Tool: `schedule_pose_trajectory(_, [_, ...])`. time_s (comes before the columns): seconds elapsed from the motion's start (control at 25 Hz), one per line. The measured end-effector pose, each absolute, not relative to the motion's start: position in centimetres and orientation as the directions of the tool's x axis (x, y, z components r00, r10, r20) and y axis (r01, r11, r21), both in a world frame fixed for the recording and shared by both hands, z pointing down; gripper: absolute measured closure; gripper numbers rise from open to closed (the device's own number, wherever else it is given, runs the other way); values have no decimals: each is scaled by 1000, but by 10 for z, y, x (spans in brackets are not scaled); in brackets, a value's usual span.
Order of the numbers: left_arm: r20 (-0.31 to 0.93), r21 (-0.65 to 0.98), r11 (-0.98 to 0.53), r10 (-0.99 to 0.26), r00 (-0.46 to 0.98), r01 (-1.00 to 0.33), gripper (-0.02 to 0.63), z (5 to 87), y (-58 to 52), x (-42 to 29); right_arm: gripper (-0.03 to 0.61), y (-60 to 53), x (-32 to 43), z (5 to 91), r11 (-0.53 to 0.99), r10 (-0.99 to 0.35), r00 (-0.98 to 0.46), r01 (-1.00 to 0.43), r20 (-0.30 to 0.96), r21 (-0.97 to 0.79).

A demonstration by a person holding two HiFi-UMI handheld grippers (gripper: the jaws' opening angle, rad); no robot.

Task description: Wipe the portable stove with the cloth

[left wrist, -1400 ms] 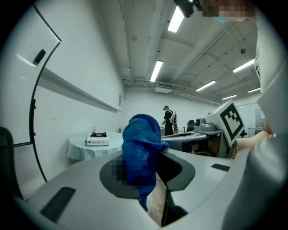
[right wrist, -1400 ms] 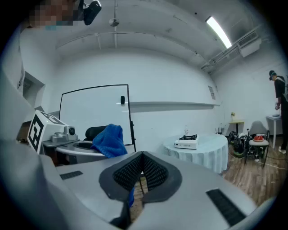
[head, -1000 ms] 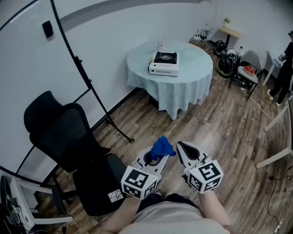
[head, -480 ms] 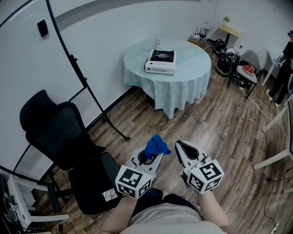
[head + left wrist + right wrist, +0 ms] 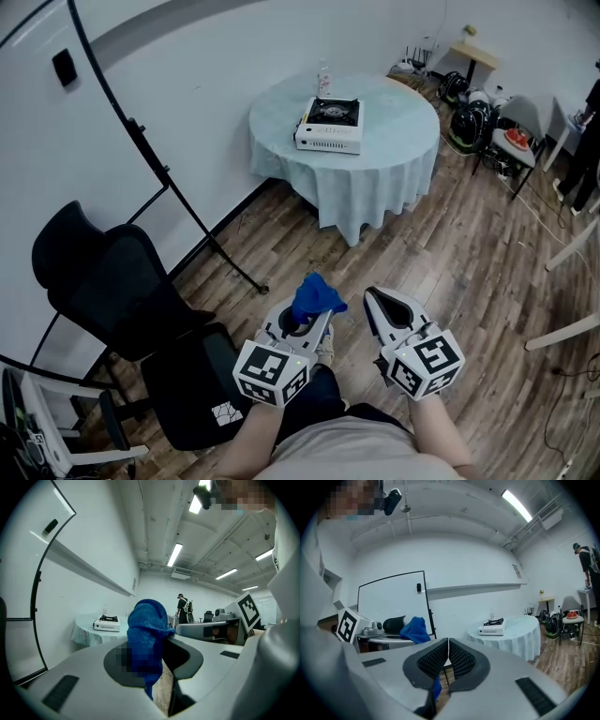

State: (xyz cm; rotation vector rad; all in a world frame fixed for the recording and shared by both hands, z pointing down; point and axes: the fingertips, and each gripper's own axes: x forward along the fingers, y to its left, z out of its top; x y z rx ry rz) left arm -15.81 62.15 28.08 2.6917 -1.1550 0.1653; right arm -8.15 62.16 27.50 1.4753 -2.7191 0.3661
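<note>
blue cloth [image 5: 317, 292] fuzzy terry; stove [image 5: 329, 137] smooth white casing; floor [image 5: 459, 262] wood planks; tablecloth [image 5: 375, 187] soft fabric

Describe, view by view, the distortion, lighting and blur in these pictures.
Head view: even light, sharp, the whiteboard frame bends. Left gripper view: black fisheye corners, bright ceiling strip light, a mosaic patch over part of the blue cloth. Right gripper view: same round vignette, portable stove small but clear.

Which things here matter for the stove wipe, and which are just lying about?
Job: blue cloth, clamped in the left gripper; portable stove on the round table; right gripper, shut and empty.
Lying about: office chair, bottle by the stove, whiteboard stand.
</note>
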Motion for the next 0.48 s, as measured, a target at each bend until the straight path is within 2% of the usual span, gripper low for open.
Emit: schedule_pose_trajectory(0.48, [176, 139, -729, -648, 742, -670, 502, 279, 440, -156, 556, 445, -82, 283, 486, -835, -517, -853, 187, -191])
